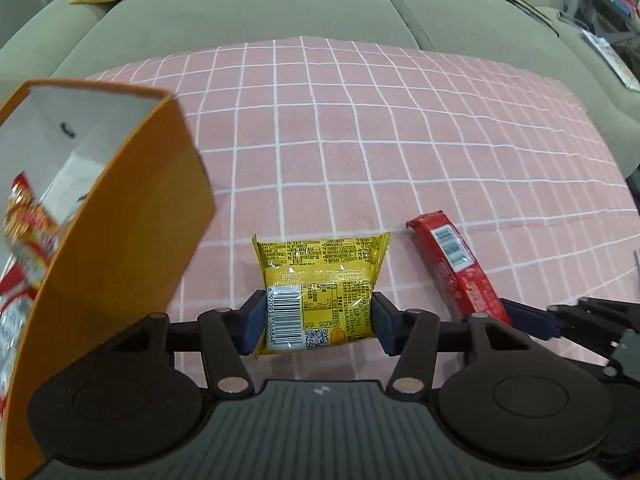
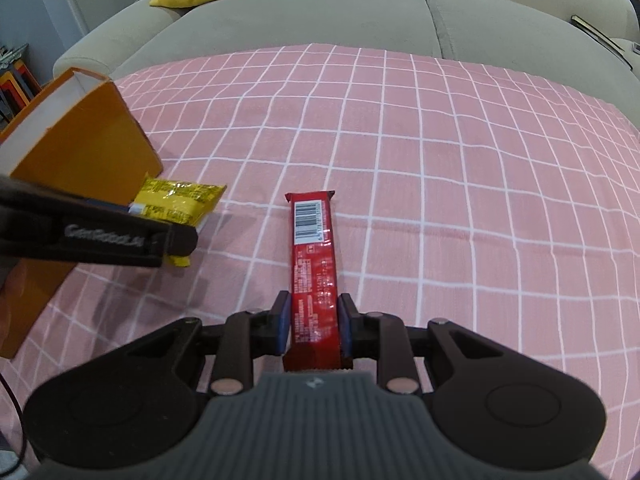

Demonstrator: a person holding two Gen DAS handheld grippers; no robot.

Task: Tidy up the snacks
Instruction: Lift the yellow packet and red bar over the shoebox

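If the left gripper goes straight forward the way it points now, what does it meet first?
Probably nothing soon. The left gripper, shut on the yellow packet, faces only bare pink checked cloth, then the sofa backrest. The orange box stands off to its left.

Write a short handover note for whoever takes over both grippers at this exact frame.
Left gripper: shut on the yellow snack packet, beside the orange box.
Right gripper: shut on the red snack bar, over the pink grid cloth.
Done: some red-and-white packets already lie in the box.
Left: put the yellow packet, then the red bar, in the box.
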